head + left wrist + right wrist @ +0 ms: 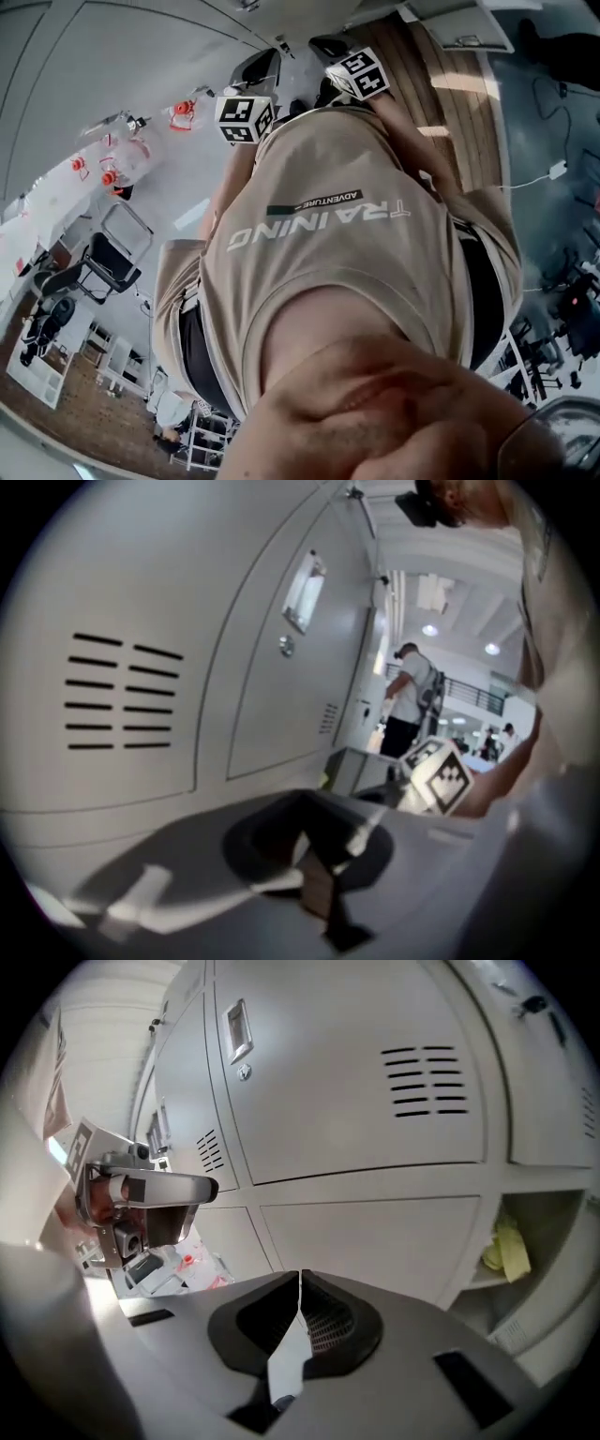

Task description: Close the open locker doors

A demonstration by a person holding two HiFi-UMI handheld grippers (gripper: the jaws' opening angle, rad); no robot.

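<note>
Left gripper view: blurred left claw point(314, 874)

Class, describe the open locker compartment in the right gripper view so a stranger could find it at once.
Start at the wall of pale lockers. From the door with vent slots, go down and right to the picture's edge. That compartment shows its inside, with something yellow in it; its neighbours are shut.

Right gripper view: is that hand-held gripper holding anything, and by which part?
Nothing is held. The right hand-held gripper has its jaws shut together with nothing between them, facing the closed locker door.
</note>
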